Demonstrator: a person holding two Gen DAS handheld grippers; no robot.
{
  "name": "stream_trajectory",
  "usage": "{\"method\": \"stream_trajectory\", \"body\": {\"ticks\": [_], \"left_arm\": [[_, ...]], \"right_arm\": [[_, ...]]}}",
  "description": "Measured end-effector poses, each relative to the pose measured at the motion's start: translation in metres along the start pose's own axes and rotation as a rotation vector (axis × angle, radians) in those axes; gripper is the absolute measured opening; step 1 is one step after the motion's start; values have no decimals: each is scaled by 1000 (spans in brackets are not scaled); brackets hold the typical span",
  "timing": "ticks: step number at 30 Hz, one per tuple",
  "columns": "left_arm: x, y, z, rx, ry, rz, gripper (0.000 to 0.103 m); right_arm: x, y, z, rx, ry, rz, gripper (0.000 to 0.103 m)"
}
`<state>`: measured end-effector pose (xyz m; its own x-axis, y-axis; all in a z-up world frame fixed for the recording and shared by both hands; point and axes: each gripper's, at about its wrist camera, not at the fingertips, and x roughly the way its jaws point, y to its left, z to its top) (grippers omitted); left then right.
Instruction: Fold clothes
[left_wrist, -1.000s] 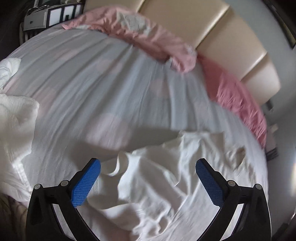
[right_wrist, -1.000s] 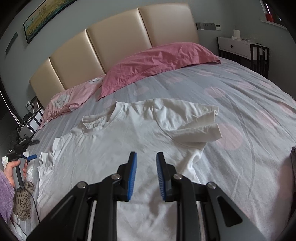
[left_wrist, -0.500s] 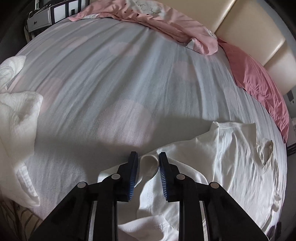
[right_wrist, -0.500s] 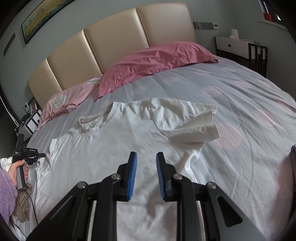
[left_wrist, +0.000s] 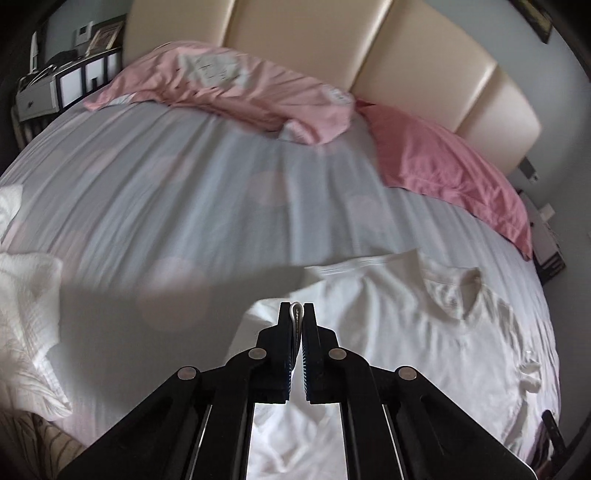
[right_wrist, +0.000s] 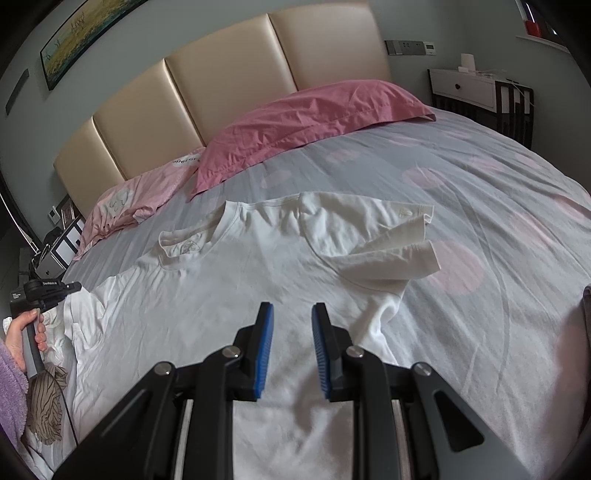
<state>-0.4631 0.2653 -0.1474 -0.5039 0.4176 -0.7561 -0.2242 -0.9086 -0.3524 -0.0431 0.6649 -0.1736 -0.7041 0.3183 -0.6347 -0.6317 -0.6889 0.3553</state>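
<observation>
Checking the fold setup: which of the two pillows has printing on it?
The pale pink pillow, nearer the left side of the bed in the right wrist view. It carries white patches with dark lettering; the darker rose pillow beside it is plain.

Soft daylight is lighting both views evenly; no glare is showing. In the left wrist view, motion blur is smearing the bed (left_wrist: 192, 192) and pillows (left_wrist: 229, 85), and a broad shadow (left_wrist: 155, 306) is lying across the bedding. The right wrist view is staying sharp. Fisheye distortion is bending the edges, and the corners are vignetting to black.
</observation>
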Motion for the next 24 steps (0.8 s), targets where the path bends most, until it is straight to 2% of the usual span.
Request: {"method": "stream_trajectory", "body": {"ticks": [5, 9, 16, 19, 20, 21, 23, 24], "left_arm": [[10, -47, -1, 53, 43, -80, 5], [29, -70, -10, 74, 109, -110, 5], [73, -85, -34, 92, 302, -125, 9], [63, -89, -36, 125, 301, -129, 19], [52, -89, -35, 134, 278, -125, 25], [42, -88, -33, 143, 255, -121, 37], [20, -86, -29, 161, 209, -114, 53], [10, -85, -28, 169, 191, -107, 54]], "right_arm": [[-5, 0, 3, -1, -15, 4, 21], [-1, -2, 3, -11, 2, -21, 21], [6, -9, 1, 8, 31, -27, 21], [7, -9, 1, 6, 36, -23, 21], [7, -9, 1, 7, 36, -23, 21], [6, -9, 1, 8, 35, -21, 21], [5, -9, 2, 12, 32, -19, 21], [4, -9, 2, 13, 30, -17, 21]]}}
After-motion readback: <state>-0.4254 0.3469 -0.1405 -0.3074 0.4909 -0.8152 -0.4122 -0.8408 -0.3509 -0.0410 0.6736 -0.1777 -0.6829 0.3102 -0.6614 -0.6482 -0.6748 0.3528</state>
